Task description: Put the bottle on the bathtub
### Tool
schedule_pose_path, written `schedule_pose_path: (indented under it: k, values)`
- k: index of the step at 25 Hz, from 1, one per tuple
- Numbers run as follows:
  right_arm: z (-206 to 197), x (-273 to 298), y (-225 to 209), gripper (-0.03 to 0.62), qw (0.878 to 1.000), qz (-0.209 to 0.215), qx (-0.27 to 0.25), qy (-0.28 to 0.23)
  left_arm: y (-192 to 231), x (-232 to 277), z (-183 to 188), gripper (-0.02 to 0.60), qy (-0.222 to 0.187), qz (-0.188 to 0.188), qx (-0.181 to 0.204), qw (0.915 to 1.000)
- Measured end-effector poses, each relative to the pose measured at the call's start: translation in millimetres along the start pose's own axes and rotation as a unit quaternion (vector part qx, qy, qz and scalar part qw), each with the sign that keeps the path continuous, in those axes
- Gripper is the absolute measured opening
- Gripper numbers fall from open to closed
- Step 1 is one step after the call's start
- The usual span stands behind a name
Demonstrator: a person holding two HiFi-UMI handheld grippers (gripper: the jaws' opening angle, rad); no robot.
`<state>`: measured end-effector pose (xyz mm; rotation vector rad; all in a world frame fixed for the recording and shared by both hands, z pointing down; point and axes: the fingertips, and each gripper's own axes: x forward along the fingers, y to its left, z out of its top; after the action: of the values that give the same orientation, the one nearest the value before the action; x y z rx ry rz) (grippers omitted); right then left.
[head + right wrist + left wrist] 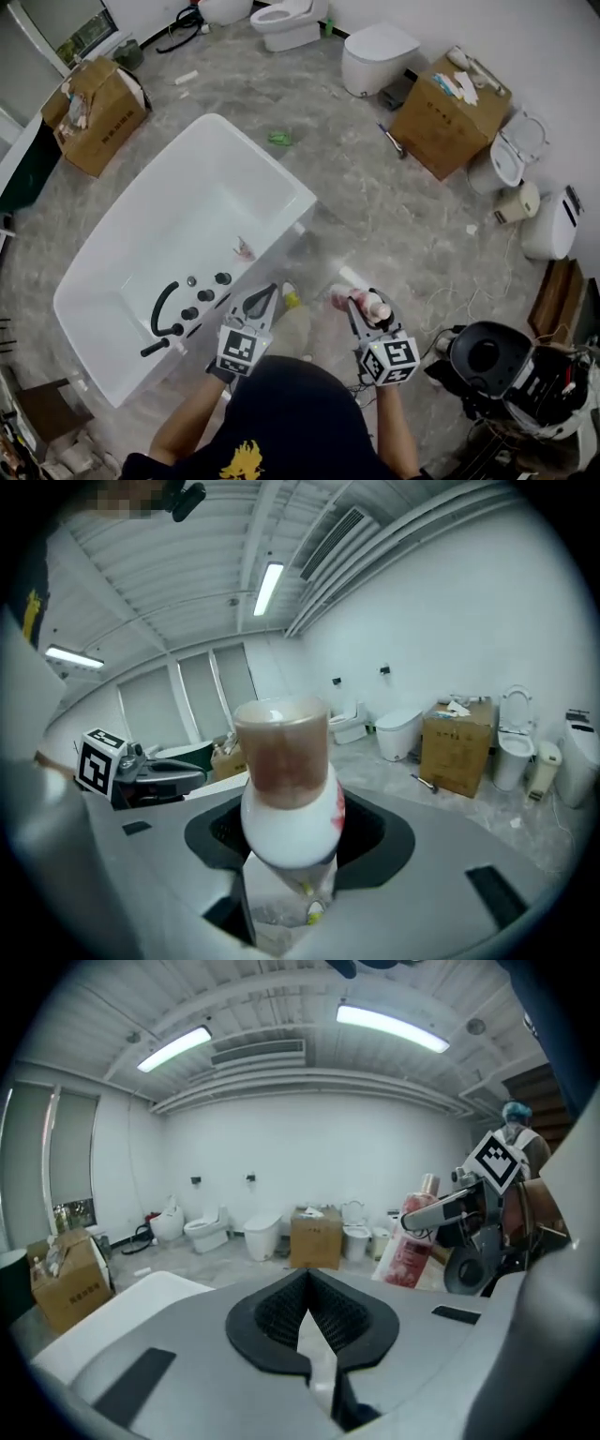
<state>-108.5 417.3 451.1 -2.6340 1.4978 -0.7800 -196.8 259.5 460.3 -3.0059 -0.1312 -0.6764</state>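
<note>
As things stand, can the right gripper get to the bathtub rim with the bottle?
Probably yes. The right gripper, shut on the bottle, has open floor between it and the bathtub rim. The left gripper sits by the rim near the faucet, so go further along.

In the right gripper view the base of the bottle point(281, 780) is lost between the fingers point(380, 832), and its label is too blurred to read. In the head view a small pink thing point(245, 248) in the bathtub point(131, 272) cannot be identified; the top edge cuts a toilet point(286, 23).
</note>
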Motion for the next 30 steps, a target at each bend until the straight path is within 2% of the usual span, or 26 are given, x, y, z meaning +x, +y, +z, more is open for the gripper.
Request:
schedule_pose_path:
  k: [3,5,6,10,12,14,17,21,23,27,30]
  values:
    - [43.4,62.9,-15.6,0.213,1.0,0.001,-0.008,0.026,54.0,47.0,11.4,0.017,0.01,0.036,-0.076,0.9964]
    - [68.7,103.2,-26.0,0.213,0.999,0.003,-0.014,0.046,77.4,74.4,31.1,0.017,-0.013,0.04,-0.136,0.9898]
    - [81.1,124.8,-32.8,0.213,0.998,0.006,-0.016,0.053,85.2,91.3,44.1,0.017,-0.029,0.032,-0.146,0.9884]
    - [121.9,210.0,-54.6,0.213,0.997,0.016,-0.016,0.074,120.9,149.2,84.2,0.017,-0.046,0.03,-0.095,0.994]
    - [139.4,248.5,-57.8,0.213,0.996,0.03,-0.027,0.08,146.9,165.0,96.0,0.017,-0.055,0.045,-0.092,0.9932]
    - [159.2,294.0,-67.7,0.214,0.994,0.047,-0.037,0.087,184.5,186.5,102.4,0.017,-0.055,0.081,-0.108,0.9893]
    - [181.1,364.1,-81.6,0.215,0.991,0.069,-0.051,0.106,237.0,210.6,103.2,0.017,-0.053,0.126,-0.148,0.9794]
    - [194.5,463.3,-87.1,0.215,0.98,0.123,-0.084,0.13,299.2,233.5,94.0,0.017,-0.033,0.204,-0.163,0.9646]
    - [196.0,510.5,-91.5,0.214,0.973,0.155,-0.095,0.144,324.7,245.6,92.3,0.017,-0.013,0.255,-0.169,0.952]
    - [191.0,598.5,-92.4,0.215,0.955,0.197,-0.126,0.181,355.3,258.4,118.2,0.017,-0.026,0.322,-0.182,0.9288]
    - [178.1,659.0,-80.0,0.214,0.953,0.203,-0.117,0.192,375.5,268.0,93.5,0.017,-0.008,0.365,-0.206,0.9079]
